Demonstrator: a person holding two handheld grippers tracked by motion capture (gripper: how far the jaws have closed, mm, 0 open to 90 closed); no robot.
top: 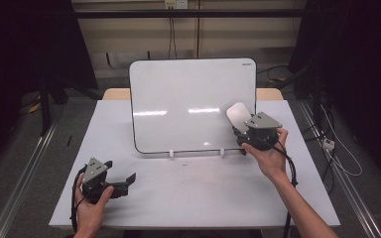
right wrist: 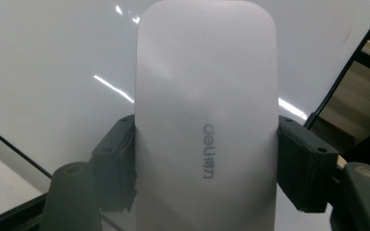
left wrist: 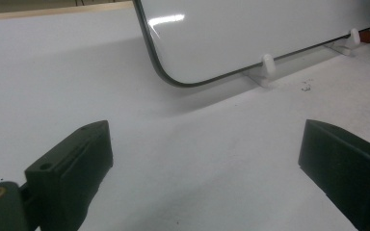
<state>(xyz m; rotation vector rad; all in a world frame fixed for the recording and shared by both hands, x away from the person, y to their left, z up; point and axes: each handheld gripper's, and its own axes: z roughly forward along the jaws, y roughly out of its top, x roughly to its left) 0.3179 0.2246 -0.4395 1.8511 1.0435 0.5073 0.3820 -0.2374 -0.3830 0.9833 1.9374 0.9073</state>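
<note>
Right tongs clamped the eraser by its sides, flat against the whiteboard near its lower right corner. Left tongs rested wide open and empty on the desk, below the whiteboard's left corner. Best was even pressure, pad flush, steady strokes.

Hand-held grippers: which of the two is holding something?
The right hand-held gripper. Its black jaws are clamped on the sides of a white rounded plastic eraser in front of the whiteboard. The left hand-held gripper stands open over the table, holding nothing.
</note>
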